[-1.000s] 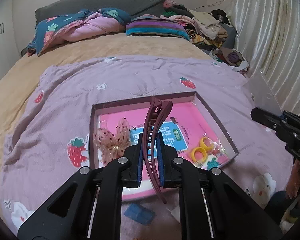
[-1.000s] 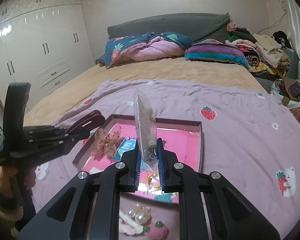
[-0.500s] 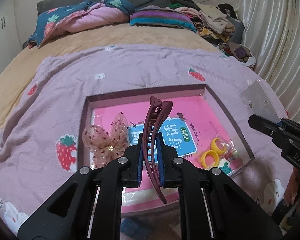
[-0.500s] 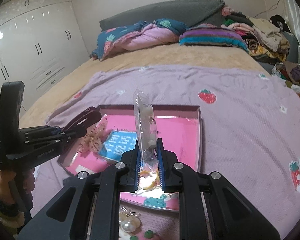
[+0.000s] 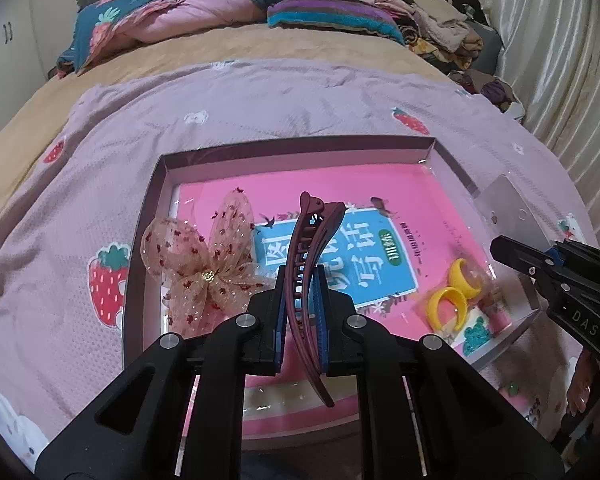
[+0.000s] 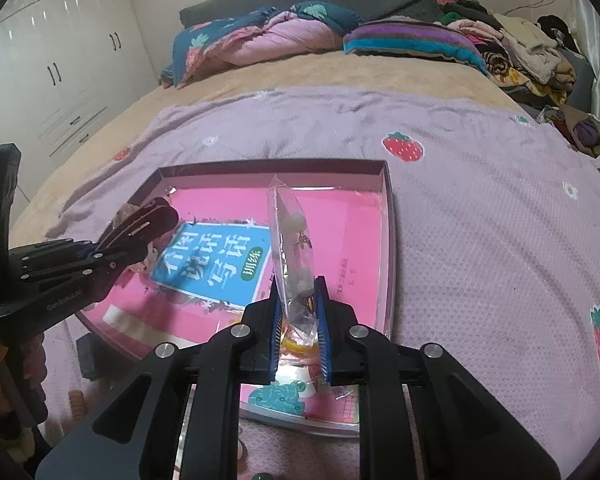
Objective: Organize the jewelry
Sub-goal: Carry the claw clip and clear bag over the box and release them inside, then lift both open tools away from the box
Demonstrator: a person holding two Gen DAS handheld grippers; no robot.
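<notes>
Hovering over a shallow pink-lined tray [image 5: 148, 216] on the bed, the left gripper [image 5: 300, 300] has its fingers clamped on a maroon hair clip [image 5: 306, 256], held edge-up beside a tulle bow [image 5: 204, 268], apparently for placing, while the right gripper [image 6: 298, 312] pinches a clear packet of earrings [image 6: 292, 240] above the tray's right side.

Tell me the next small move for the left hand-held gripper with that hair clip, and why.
Probably lower it a little and open. The left hand-held gripper is shut on the maroon hair clip, which hangs above the pink tray, just right of the tulle bow and left of the yellow rings. The spot below looks free, so the clip should land clear of both.
</notes>
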